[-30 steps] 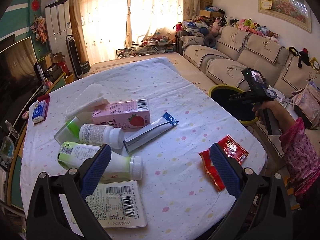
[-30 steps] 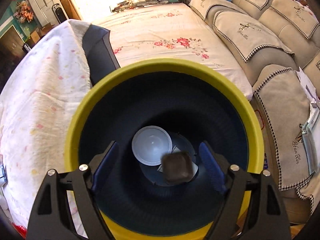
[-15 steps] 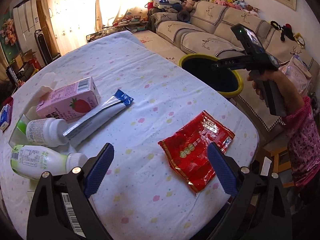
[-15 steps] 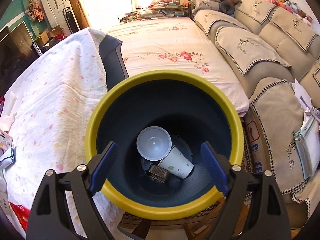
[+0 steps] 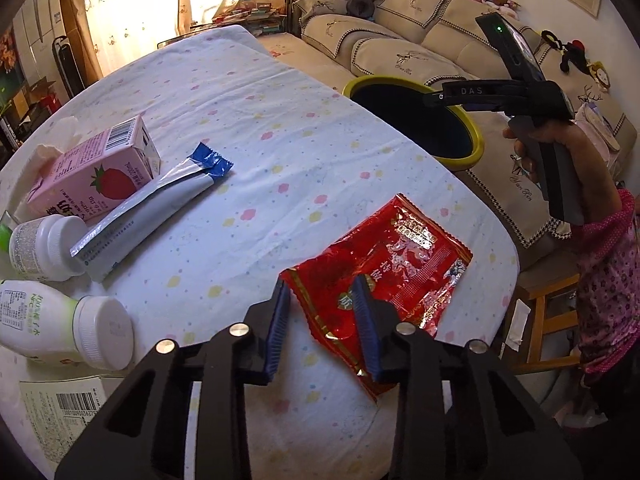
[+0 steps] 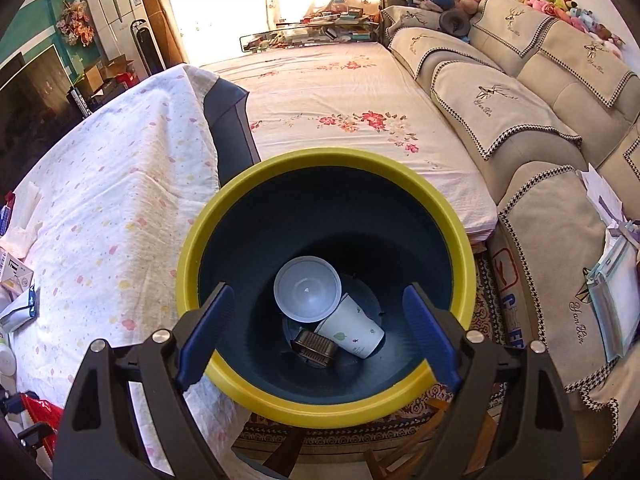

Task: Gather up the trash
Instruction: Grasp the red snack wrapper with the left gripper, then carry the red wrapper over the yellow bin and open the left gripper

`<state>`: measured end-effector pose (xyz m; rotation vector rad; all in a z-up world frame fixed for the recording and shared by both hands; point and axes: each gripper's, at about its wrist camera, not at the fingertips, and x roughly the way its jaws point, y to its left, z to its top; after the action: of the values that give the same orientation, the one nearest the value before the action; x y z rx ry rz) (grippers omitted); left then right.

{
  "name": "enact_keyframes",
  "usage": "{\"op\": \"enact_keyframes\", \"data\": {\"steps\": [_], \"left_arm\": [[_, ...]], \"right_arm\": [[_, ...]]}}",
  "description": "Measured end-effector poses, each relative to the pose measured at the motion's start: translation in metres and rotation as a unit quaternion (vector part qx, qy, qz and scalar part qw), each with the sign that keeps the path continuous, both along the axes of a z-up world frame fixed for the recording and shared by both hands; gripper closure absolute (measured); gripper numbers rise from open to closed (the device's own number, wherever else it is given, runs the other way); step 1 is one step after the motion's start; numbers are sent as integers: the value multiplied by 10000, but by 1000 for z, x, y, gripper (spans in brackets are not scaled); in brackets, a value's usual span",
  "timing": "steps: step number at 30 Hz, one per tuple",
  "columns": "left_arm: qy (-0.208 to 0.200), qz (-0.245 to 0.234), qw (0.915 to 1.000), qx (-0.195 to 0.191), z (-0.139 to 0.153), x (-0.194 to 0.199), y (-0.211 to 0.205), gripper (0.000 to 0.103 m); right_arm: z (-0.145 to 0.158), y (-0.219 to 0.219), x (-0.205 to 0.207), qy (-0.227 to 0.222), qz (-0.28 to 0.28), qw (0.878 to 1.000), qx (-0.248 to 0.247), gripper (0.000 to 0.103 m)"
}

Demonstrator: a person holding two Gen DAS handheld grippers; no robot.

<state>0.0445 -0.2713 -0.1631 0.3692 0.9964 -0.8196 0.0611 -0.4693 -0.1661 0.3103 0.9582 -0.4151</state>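
A crumpled red snack wrapper lies near the table's right edge. My left gripper is down over its left corner and its jaws are closing. The corner sits between the blue pads, and they do not pinch it. My right gripper hangs open and empty above the yellow-rimmed dark bin. From the left wrist view it reaches over the bin in a person's hand. In the bin lie a plastic lid, a paper cup and a small dark tin.
On the dotted tablecloth's left side lie a pink strawberry milk carton, a silver and blue sachet, two white bottles and a barcoded sheet. A beige sofa stands behind the bin and a wooden stool by the table's edge.
My left gripper swung right from the bottles and sank onto the red wrapper, its jaws narrowing. The dark tin dropped from between the right fingers into the bin, and the right gripper drew back a little.
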Motion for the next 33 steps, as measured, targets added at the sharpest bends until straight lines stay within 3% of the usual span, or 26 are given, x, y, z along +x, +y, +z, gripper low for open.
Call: {"op": "enact_keyframes", "data": {"steps": [9, 21, 33], "left_arm": [[-256, -2, 9996, -121, 12, -6, 1, 97], [-673, 166, 9972, -265, 46, 7, 4, 100], [-1115, -78, 9920, -583, 113, 34, -47, 100]], "right_arm": [[2, 1, -4, -50, 11, 10000, -34, 21], [12, -1, -20, -170, -52, 9998, -129, 21], [22, -16, -46, -353, -285, 9987, -239, 21]]}}
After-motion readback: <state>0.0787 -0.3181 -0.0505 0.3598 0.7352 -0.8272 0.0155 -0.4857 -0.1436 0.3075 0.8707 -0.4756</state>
